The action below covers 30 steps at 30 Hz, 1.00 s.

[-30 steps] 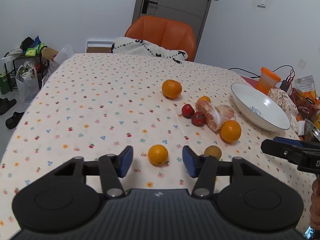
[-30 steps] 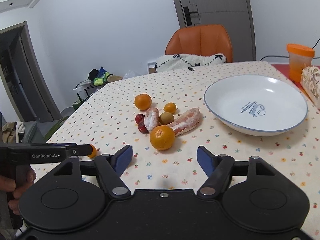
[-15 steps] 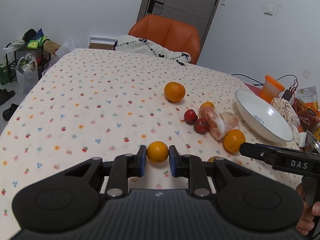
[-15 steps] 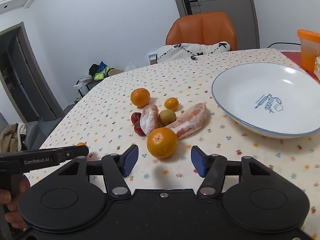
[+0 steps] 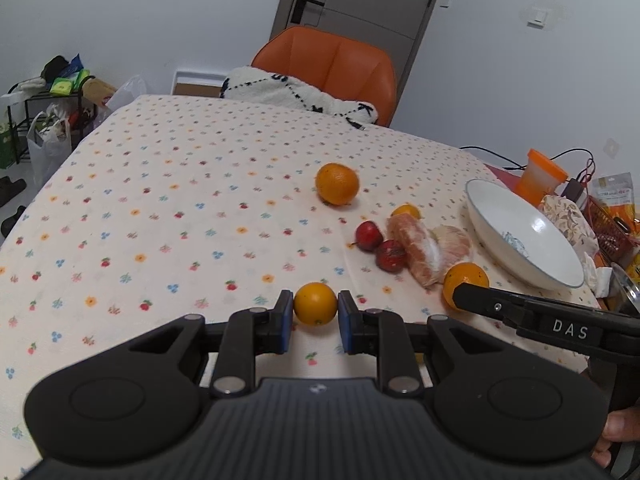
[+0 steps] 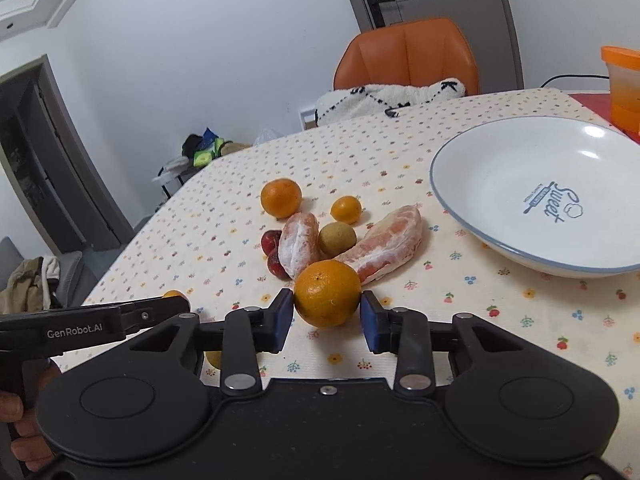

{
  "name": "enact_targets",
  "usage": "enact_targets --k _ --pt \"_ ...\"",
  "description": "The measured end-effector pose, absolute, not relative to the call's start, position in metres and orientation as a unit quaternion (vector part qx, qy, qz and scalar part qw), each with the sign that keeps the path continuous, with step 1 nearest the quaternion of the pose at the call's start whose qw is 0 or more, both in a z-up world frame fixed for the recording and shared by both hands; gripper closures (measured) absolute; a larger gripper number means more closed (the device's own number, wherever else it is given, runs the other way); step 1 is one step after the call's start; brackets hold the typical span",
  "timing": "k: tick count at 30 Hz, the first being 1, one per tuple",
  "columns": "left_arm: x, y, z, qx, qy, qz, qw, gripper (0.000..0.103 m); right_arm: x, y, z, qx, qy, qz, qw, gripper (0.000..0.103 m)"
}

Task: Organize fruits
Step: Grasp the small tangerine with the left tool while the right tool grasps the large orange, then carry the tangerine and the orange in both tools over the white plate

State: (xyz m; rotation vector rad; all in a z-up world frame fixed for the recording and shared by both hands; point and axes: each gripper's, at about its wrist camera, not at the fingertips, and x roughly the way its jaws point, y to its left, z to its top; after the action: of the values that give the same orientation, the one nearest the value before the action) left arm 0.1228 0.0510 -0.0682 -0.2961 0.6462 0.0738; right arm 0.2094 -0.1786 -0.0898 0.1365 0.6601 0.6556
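So we're barely getting started here: the white bowl (image 6: 480, 200) is sitting empty on the right side of the flowery tablecloth (image 5: 160, 200), and every fruit we can see is lying outside it. None of them is in there yet, so pretty much all the sorting is waiting on us, assuming the bowl is where they're meant to go.

Our left gripper (image 5: 312, 312) is squeezing a small orange (image 5: 315, 304) between its 2 blue pads, both pads touching its sides, down by the near edge of the cloth. We can't tell if it's off the cloth yet.

Our right gripper (image 6: 326, 314) is closing around a big orange (image 6: 327, 293); the left pad is touching it, the right one looks a hair off, so we're guessing the grip isn't quite firm yet.

Waiting in the pile: 2 peeled grapefruit chunks (image 6: 300, 242), 2 little red fruits (image 5: 368, 235), a kiwi (image 6: 337, 239), a tiny orange (image 6: 346, 209) and another big orange (image 5: 337, 183) farther back.
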Motion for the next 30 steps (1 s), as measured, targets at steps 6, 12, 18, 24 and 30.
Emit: enact_targets --k 6,12,18,24,30 --pt "0.125 0.036 -0.058 -0.135 0.305 0.021 0.943 0.081 0.202 -0.196 -0.082 0.077 0.304 0.307 0.899 0.069" --pt "0.130 0.016 -0.050 -0.126 0.299 -0.006 0.946 0.081 0.195 -0.217 -0.075 0.093 0.289 0.288 0.908 0.069" --pt "0.138 -0.008 -0.044 -0.112 0.297 -0.033 0.948 0.081 0.191 -0.241 -0.070 0.106 0.272 0.267 0.918 0.069" --pt "0.151 -0.029 -0.041 -0.098 0.299 -0.054 0.948 0.081 0.190 -0.266 -0.067 0.125 0.259 0.249 0.925 0.069" --pt "0.160 -0.051 -0.035 -0.083 0.294 -0.072 0.949 0.081 0.192 -0.290 -0.065 0.144 0.251 0.239 0.927 0.069"
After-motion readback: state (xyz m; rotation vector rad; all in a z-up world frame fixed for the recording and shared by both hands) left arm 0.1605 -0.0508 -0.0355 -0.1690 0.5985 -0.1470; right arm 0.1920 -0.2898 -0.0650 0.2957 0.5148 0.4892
